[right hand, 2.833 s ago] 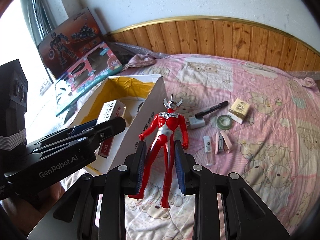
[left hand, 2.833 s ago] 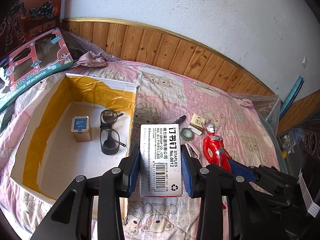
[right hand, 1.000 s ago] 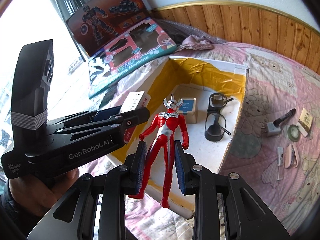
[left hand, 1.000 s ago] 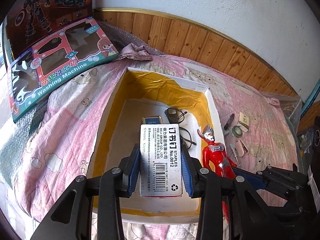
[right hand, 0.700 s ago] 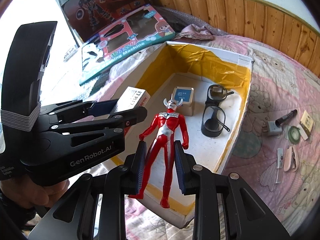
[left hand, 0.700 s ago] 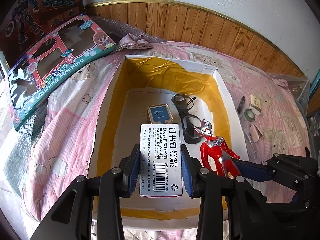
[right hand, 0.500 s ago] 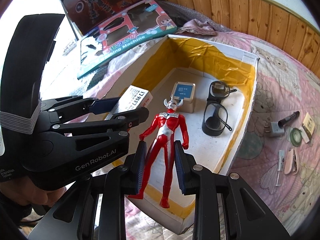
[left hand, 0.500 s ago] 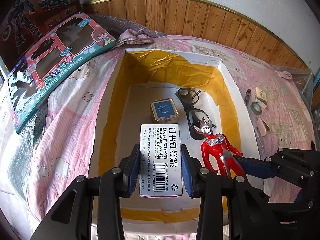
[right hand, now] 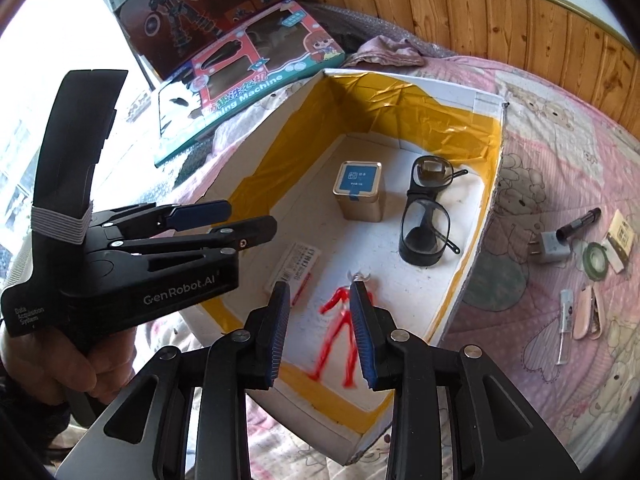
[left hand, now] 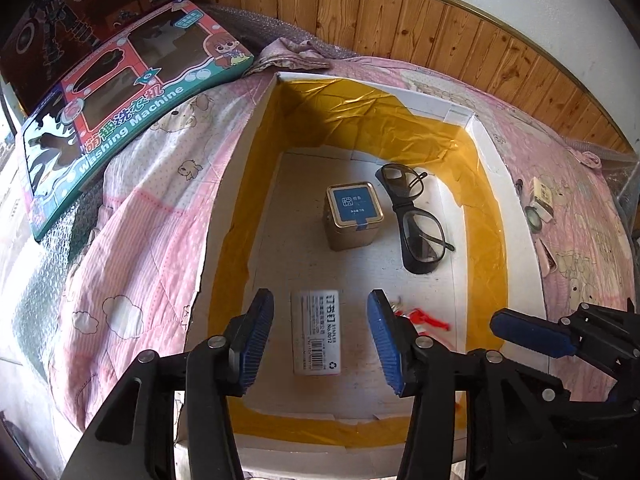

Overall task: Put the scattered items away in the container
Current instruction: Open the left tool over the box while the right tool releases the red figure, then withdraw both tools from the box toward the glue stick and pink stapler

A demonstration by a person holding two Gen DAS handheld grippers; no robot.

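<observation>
Both grippers hover above the white cardboard box lined with yellow tape (left hand: pixel 486 216), which sits on the pink cartoon-print quilt (left hand: pixel 152 216). Left gripper (left hand: pixel 320 338): blue-padded jaws spread wide, holding nothing. Directly below the gap, the grey-white rectangular staples box with barcode (left hand: pixel 316 336) appears to lie flat on the box floor, near the front wall; whether it has fully settled cannot be told from one frame. Right gripper (right hand: pixel 320 334): jaws likewise parted and empty. Beneath them the red plastic hero figure (right hand: pixel 336 332) is inside the box, motion-blurred, so its exact pose is uncertain; it lies to the right of the staples box. Further back on the floor stand the small gold tin with blue square lid (left hand: pixel 353 216), upright, and just beside it the black-framed safety glasses (left hand: pixel 416 220), folded. Outside the box, on the quilt to its right, remain a black marker pen (right hand: pixel 580 222), a white plug adapter (right hand: pixel 552 246), a green tape roll (right hand: pixel 595 260), a small cream carton (right hand: pixel 620 240) and a pink nail clipper (right hand: pixel 586 312). A pink and teal toy washing-machine carton (left hand: pixel 120 96) leans by the wood-panelled wall (left hand: pixel 400 20).
</observation>
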